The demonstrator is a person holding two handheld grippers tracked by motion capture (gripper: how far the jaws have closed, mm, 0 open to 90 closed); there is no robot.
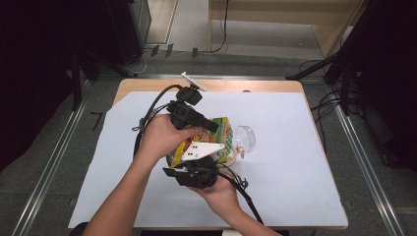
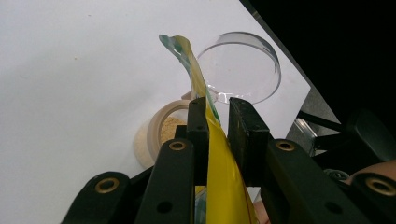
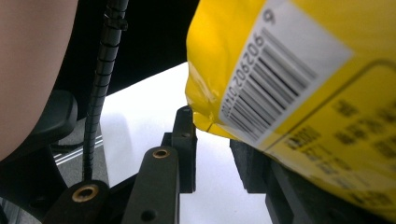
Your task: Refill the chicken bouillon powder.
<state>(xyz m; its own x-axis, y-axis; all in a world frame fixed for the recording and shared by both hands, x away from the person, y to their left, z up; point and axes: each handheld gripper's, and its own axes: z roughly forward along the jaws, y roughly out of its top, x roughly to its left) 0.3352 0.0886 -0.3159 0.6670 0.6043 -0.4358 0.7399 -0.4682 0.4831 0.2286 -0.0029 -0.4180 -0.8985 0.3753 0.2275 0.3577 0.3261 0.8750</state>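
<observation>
A yellow and green packet (image 1: 222,130) hangs tilted between my two grippers over the middle of the white sheet. My left gripper (image 1: 212,126) comes in from the upper left and is shut on the packet's thin edge (image 2: 212,140), which runs up between its jaws (image 2: 218,112). My right gripper (image 1: 194,170) sits under the packet. The packet's barcoded bottom corner (image 3: 205,116) rests between its jaw tips (image 3: 215,135) and covers the right jaw. Just beyond, a small jar of beige powder (image 2: 163,130) stands with its clear hinged lid (image 2: 243,65) swung open.
The white sheet (image 1: 290,162) covers most of the wooden table (image 1: 221,84). Both cables trail back along the person's forearms. The jar's clear lid (image 1: 245,138) lies right of the packet. Dark stands and floor rails flank the table.
</observation>
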